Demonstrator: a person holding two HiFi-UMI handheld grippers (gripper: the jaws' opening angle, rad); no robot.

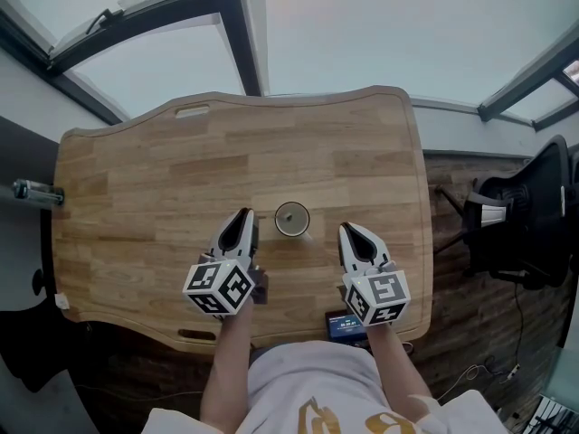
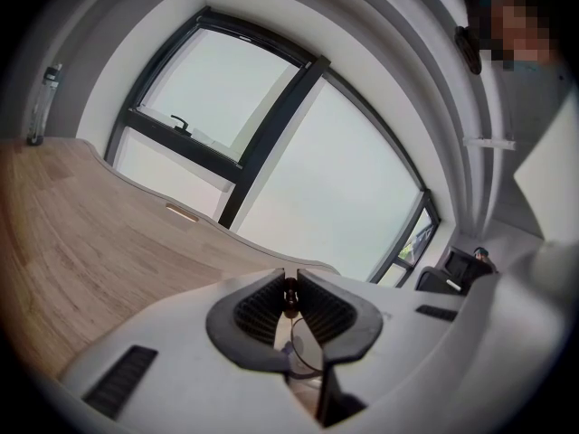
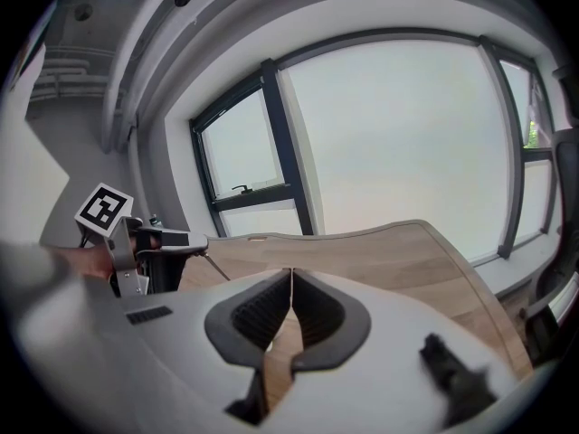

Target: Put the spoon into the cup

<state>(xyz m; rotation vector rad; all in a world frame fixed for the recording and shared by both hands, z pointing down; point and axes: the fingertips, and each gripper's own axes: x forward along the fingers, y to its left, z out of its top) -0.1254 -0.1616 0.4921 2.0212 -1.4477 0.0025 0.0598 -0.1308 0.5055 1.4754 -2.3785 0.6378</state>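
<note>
A small round cup (image 1: 291, 218) stands upright in the middle of the wooden table (image 1: 136, 197). My left gripper (image 1: 239, 228) hovers just left of it, its jaws closed on a thin dark piece that I take for the spoon (image 2: 290, 295). In the right gripper view a thin handle (image 3: 215, 267) slants out from that gripper's tips. My right gripper (image 1: 355, 237) hangs just right of the cup with its jaws pressed together and nothing between them. The cup itself is hidden in both gripper views.
A bottle (image 1: 33, 192) stands at the table's left edge. A small device with a blue screen (image 1: 345, 325) lies at the front edge near my body. A black chair (image 1: 529, 215) is on the floor to the right. Windows run behind the table.
</note>
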